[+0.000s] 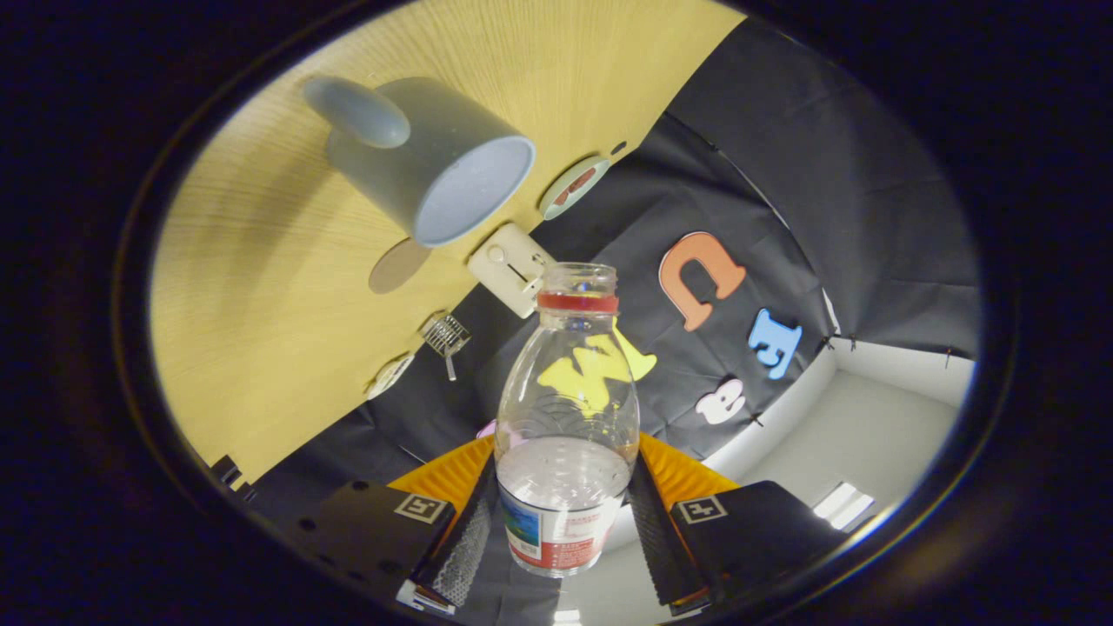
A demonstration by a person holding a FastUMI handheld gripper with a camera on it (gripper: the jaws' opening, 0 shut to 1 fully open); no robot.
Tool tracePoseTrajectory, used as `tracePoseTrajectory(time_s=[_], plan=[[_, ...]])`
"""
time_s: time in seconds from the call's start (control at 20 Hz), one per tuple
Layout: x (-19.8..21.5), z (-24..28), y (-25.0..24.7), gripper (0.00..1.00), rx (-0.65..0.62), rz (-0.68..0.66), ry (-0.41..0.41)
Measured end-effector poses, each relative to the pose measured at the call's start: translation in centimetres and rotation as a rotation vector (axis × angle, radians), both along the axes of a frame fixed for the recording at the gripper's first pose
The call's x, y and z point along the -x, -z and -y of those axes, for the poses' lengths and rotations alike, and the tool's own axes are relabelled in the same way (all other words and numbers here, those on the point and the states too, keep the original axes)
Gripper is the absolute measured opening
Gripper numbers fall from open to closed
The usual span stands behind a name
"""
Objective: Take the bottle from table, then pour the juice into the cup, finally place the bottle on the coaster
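While the tool (pixel 563 513) clamps the uncapped bottle (pixel 567 417), cup (pixel 430 161) beyond, coaster (pixel 574 186) farther off

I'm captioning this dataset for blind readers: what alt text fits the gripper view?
The claw is shut on a clear, uncapped bottle, its mouth pointing toward a grey cup standing on a wooden table. The view is tilted. A round coaster lies beyond the cup, near the table's edge.

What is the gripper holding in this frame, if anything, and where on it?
The clear plastic bottle with a red neck ring, cap off. Both fingers press on its lower body, at the labelled band near the base.
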State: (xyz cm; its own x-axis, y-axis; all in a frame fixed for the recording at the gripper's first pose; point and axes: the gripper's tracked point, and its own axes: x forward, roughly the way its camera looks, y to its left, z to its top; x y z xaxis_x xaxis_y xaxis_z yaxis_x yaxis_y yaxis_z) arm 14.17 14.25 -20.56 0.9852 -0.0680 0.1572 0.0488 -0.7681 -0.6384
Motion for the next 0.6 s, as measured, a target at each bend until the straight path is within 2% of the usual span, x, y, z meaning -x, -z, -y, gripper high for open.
tracePoseTrajectory(time_s=[0.25, 0.45, 0.6], plan=[[0.1, 1.0, -0.4, 0.81, -0.054, 0.011, 0.0], [0.5, 2.5, -0.7, 0.81, -0.166, 0.014, -0.003], [1.0, 2.2, -1.2, 0.81, -0.249, 0.031, -0.045]])
